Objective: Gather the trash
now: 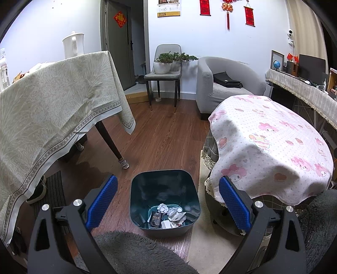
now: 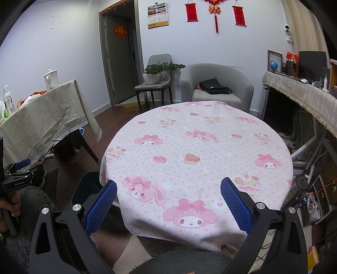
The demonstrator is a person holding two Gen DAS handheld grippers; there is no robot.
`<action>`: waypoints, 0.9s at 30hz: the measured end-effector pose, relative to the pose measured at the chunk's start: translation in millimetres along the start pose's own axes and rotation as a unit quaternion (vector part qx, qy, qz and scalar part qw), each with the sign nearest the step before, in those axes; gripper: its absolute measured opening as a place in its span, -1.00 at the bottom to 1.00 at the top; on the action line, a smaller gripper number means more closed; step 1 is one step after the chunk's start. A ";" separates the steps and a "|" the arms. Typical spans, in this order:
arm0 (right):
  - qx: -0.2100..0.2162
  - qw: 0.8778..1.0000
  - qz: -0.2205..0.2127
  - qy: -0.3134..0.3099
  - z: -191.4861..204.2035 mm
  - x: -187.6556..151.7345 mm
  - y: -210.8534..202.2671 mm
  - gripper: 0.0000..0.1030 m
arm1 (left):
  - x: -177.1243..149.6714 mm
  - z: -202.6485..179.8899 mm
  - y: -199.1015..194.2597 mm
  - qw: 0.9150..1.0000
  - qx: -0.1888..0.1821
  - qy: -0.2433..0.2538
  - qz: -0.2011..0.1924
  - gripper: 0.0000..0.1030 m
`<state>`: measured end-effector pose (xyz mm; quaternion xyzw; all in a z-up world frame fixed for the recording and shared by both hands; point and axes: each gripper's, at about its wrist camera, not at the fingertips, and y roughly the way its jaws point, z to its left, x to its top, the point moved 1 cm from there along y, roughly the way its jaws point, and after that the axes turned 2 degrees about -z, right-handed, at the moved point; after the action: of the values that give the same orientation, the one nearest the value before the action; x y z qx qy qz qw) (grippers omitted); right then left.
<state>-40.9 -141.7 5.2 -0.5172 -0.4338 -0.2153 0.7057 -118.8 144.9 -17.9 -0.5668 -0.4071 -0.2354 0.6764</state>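
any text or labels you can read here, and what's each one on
"GenRobot.AI": on the left gripper, small, my best reading.
Calendar: print too small to read.
Red scrolls: characters too blurred.
Red door sign: one character, blurred.
Dark packet in the bin: print unreadable.

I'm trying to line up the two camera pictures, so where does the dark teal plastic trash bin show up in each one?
Left wrist view: dark teal plastic trash bin bottom centre, between the open fingers.
Right wrist view: only its rim shows, lower left.
Shared landmark: pink cartoon-print tablecloth.
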 end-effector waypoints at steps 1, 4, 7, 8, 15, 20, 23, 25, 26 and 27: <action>0.000 1.000 0.000 0.000 -0.1 -0.1 -0.1 0.93 | 0.0 0.1 0.1 1.000 0.000 0.000 0.000 0.91; 0.000 1.000 0.000 0.000 -0.3 -0.3 -0.2 0.93 | 0.0 -0.3 -0.2 1.000 0.001 0.001 0.000 0.91; -0.001 1.000 0.000 -0.001 0.1 -0.2 -0.1 0.93 | -0.2 -0.3 -0.1 1.000 0.001 0.000 0.000 0.91; -0.001 1.000 0.000 -0.002 0.1 -0.2 -0.1 0.93 | -0.2 -0.3 -0.1 1.000 0.000 0.000 0.000 0.91; -0.002 1.000 0.001 -0.002 0.1 -2.0 0.3 0.93 | -0.1 -0.8 -0.2 1.000 0.001 0.000 0.000 0.91; -0.002 1.000 0.001 -0.003 0.3 -1.3 0.8 0.93 | -0.1 -0.8 -0.3 1.000 0.001 0.000 0.000 0.91; -0.002 1.000 0.001 -0.003 0.6 -1.4 0.7 0.93 | 0.0 -1.0 -0.2 1.000 0.001 0.000 0.000 0.91; -0.002 1.000 0.001 -0.003 0.7 -1.4 0.8 0.93 | -0.1 -0.9 -0.4 1.000 0.001 0.000 0.000 0.91; -0.002 1.000 0.001 -0.003 0.8 -1.4 0.8 0.93 | -0.1 -0.9 -0.3 1.000 0.001 0.000 0.000 0.91; -0.002 1.000 0.002 -0.003 0.9 -1.4 0.8 0.93 | -0.2 -0.9 -0.3 1.000 0.000 0.000 0.000 0.91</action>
<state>-41.4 -140.8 3.7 -0.5199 -0.4348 -0.2134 0.7036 -118.9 144.0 -17.9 -0.5665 -0.4074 -0.2351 0.6766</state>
